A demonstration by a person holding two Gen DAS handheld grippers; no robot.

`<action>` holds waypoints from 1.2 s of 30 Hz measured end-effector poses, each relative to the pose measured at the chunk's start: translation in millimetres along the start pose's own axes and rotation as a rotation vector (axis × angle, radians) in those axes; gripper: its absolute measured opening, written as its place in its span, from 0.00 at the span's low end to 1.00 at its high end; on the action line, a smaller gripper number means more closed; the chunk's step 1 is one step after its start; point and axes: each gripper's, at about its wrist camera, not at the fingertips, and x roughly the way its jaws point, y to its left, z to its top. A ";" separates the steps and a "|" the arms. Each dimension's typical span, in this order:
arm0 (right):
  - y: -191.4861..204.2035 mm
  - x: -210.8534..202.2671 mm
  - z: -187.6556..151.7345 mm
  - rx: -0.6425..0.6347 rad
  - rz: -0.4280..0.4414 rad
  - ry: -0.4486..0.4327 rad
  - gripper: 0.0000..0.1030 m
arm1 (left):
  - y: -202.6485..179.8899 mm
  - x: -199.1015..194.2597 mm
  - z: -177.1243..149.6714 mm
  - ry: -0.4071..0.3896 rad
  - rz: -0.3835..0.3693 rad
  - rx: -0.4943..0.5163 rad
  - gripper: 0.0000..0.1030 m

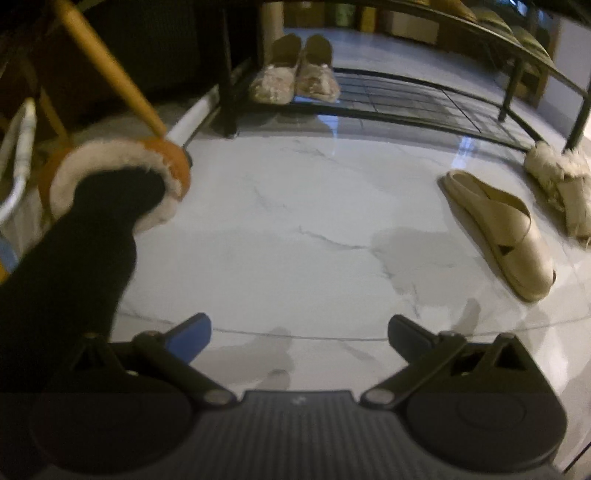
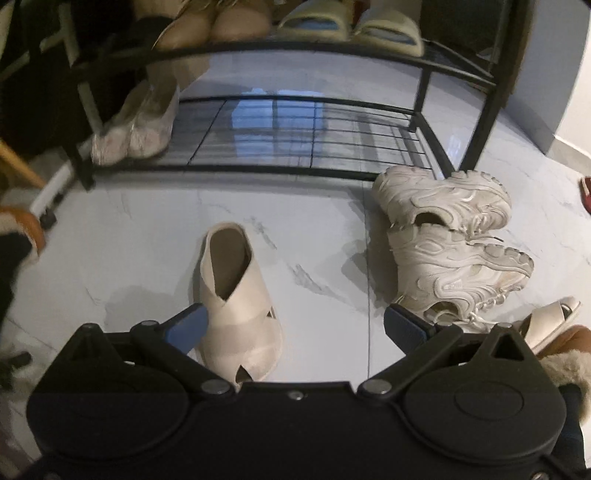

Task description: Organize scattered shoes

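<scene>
The right gripper hangs low over the marble floor with its jaws spread wide and holding nothing; a cream cross-strap sandal lies just ahead of and against the left blue pad, toe toward the camera, only partly between the jaws. Ahead and to the right of the right pad sit two chunky white sneakers, one stacked against the other on the floor, just in front of the black wire shoe rack. Straight beyond the jaws, the rack's bottom shelf holds one pair of pale glittery flats at its left end, the rest of that shelf bare; the shelf above carries tan shoes and a pair of pale slides. The left gripper is likewise wide open and empty above bare floor. Far to the right of its jaws lies the same sandal, with a furry slipper beyond it.
</scene>
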 end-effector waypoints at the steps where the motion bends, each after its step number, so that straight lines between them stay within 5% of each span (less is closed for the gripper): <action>1: 9.4 5.7 -4.3 -0.050 -0.011 -0.005 1.00 | 1.4 1.8 0.9 0.001 -0.005 -0.011 1.00; 7: 23.9 11.9 -35.5 -0.066 -0.106 -0.024 1.00 | 14.0 16.7 7.0 0.041 -0.085 -0.115 1.00; 14: 24.9 -60.0 -38.7 -0.012 -0.131 -0.169 1.00 | 10.0 17.5 5.7 0.046 -0.120 -0.116 1.00; 17: 25.2 -91.9 -39.3 0.011 -0.140 -0.233 1.00 | -3.6 20.7 2.1 -0.011 -0.019 -0.015 1.00; 19: 25.4 -113.1 -39.8 0.026 -0.145 -0.275 1.00 | -10.2 28.2 1.7 0.030 0.022 0.017 0.99; 21: -4.8 -149.9 -37.4 0.128 -0.180 -0.402 1.00 | -13.9 34.8 1.2 0.073 0.016 0.006 0.99; 24: -55.4 -207.8 -33.2 0.298 -0.236 -0.605 1.00 | -22.4 39.9 9.7 0.082 -0.115 -0.164 0.99; 27: -103.2 -228.5 -52.1 0.519 -0.217 -0.720 1.00 | -58.1 51.1 31.5 0.101 -0.246 -0.303 0.99; 30: -133.1 -217.5 -75.5 0.741 -0.112 -0.698 1.00 | -128.3 64.0 60.4 0.146 -0.325 -0.239 0.99; 33: -151.1 -203.4 -85.1 0.858 0.033 -0.582 1.00 | -195.3 82.8 82.2 0.184 -0.276 -0.139 0.99; 36: -151.8 -206.4 -85.0 0.820 0.078 -0.587 1.00 | -228.9 108.2 90.6 0.243 -0.157 -0.139 0.99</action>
